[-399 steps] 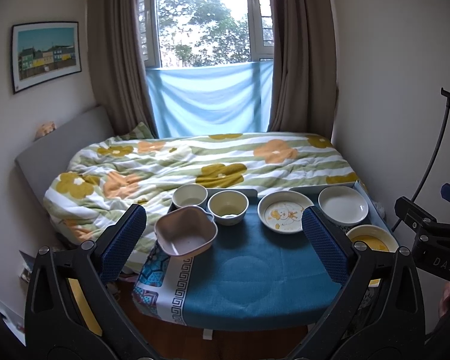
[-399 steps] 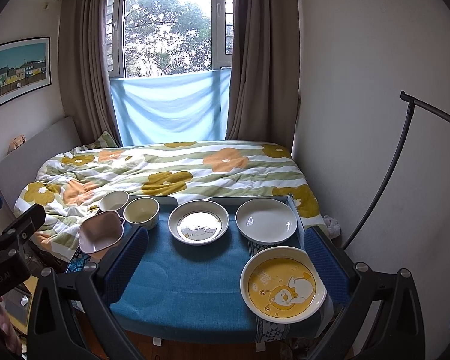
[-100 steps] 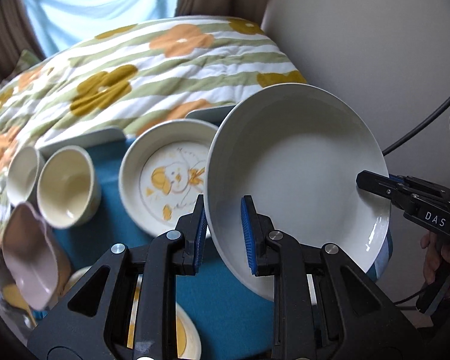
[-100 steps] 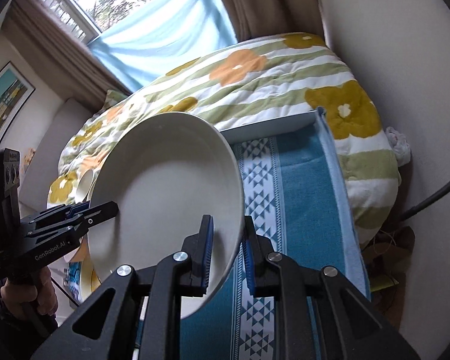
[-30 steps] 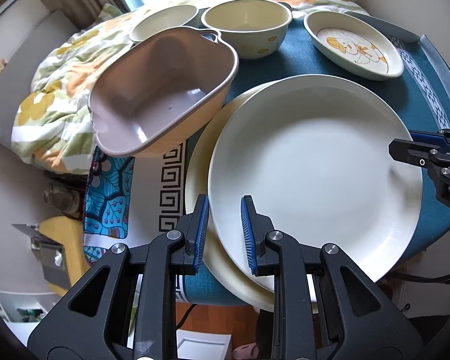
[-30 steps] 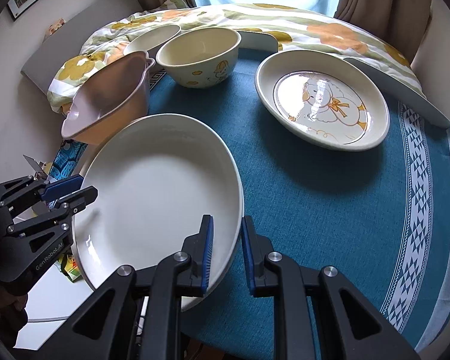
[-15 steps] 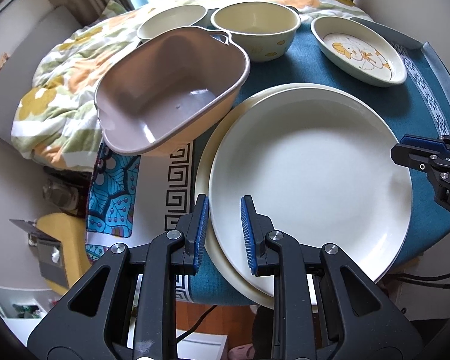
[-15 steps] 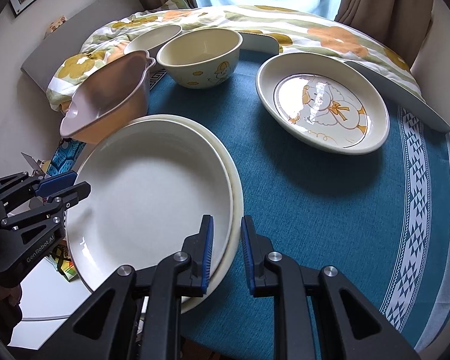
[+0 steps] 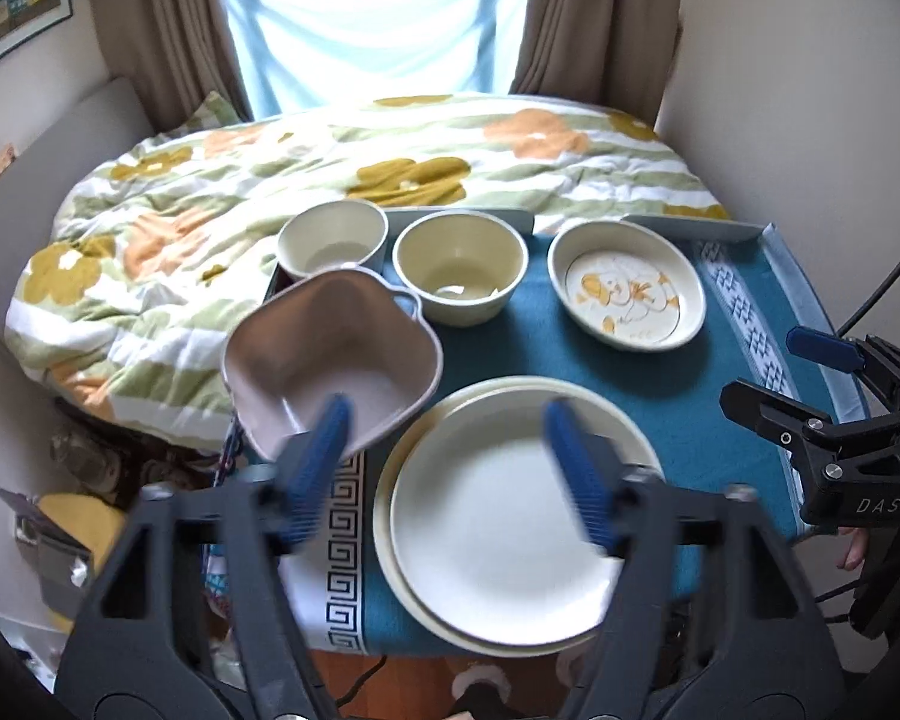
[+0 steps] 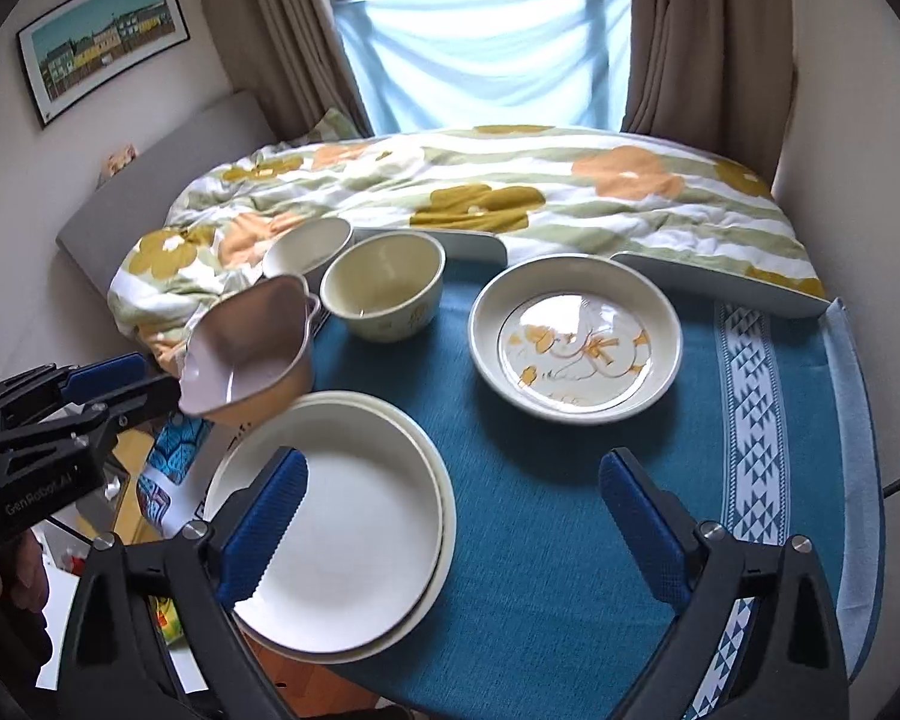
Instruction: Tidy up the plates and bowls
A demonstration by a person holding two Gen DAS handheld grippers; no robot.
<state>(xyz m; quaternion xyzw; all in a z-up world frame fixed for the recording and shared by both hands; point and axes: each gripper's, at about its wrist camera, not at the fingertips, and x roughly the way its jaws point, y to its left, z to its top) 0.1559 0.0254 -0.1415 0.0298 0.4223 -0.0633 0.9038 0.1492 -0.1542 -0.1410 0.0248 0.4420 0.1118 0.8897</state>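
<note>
- The left gripper (image 9: 447, 468), which half a second ago was clamped on the rim of the plain white round plate (image 9: 498, 540), now has its blue-padded fingers (image 9: 324, 468) spread wide and empty; they are motion-blurred.
- The right gripper (image 10: 450, 516) has let go of the same plate too: its fingers (image 10: 267, 516) stand wide apart, holding nothing.
- The white plate now lies stacked inside a larger cream plate (image 9: 426, 420), low and centre in the left wrist view, lower left in the right wrist view (image 10: 336, 546).
- Both views have pulled back and up from the table (image 10: 570, 540), covered in teal cloth, so the bed with the flowered quilt (image 9: 330, 180) fills the upper half again.
- Plates, counted: three. The stacked pair, plus one cream deep plate with an orange cartoon print (image 9: 627, 294) at right of centre.
- Bowls, counted: three. A pink square bowl with handles (image 9: 330, 372) just left of the stack, tilted; a cream round bowl (image 9: 459, 273) above it; a smaller white bowl (image 9: 333, 240) to the upper left.
</note>
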